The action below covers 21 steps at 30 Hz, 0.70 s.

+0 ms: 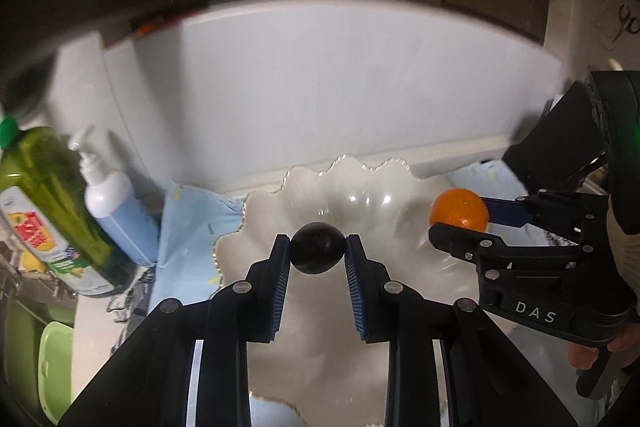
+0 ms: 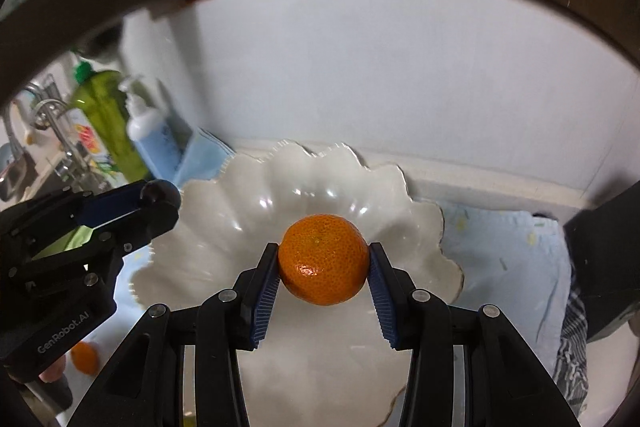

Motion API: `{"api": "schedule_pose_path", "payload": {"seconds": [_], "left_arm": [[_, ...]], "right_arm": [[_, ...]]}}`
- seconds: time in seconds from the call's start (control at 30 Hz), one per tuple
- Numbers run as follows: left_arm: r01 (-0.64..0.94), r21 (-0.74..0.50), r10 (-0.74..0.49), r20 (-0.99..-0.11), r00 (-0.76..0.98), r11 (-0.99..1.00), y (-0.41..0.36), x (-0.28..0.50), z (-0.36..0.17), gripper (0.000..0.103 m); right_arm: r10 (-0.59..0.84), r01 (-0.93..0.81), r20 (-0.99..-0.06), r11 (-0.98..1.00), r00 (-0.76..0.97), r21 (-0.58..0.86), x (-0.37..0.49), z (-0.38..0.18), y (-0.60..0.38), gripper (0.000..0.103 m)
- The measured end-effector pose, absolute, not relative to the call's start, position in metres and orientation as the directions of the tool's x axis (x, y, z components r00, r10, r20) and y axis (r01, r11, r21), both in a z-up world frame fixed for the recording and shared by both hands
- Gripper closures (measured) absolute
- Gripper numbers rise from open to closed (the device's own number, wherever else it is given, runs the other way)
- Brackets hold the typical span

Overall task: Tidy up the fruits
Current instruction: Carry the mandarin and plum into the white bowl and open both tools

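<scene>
White wall point(image 1: 320, 75) backs a counter under pale blue cloth point(image 1: 188, 227), soap bottles point(image 1: 116, 203) at nine o'clock. Over the scalloped white bowl point(image 1: 360, 195), left gripper point(image 1: 318, 251) clamps a dark fruit point(image 1: 318, 247); right gripper point(image 2: 324, 263) clamps an orange point(image 2: 324, 259).

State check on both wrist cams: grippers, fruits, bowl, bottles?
left gripper: shut on dark fruit
dark fruit: held above the bowl
right gripper: shut on orange
orange: held above the bowl
bowl: upright, no fruit visible inside
green bottle: capped
pump bottle: standing beside green bottle
second orange: loose, outside the bowl
</scene>
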<state>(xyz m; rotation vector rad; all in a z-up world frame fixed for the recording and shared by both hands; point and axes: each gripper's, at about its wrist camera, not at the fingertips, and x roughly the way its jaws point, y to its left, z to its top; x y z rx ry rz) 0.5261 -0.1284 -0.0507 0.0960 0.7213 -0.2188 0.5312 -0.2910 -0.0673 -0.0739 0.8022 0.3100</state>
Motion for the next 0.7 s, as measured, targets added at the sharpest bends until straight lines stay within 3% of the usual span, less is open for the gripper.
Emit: {"api": "schedule_pose_path", "payload": {"seconds": [0.37,0.7], "left_arm": [[0.237,0.023,-0.132,-0.776,0.616,0.971,-0.135,0.575,-0.096,0.075],[0.238,0.032,-0.113,-0.813,0.571,0.971,-0.140,0.584,-0.110,0.074]], "right_arm": [[0.200,-0.293,-0.812,0.955,0.548,0.037,0.574,-0.104,-0.295,0.058],[0.191,-0.293,-0.867,0.955,0.461,0.055,0.591,-0.122,-0.292,0.058]]}}
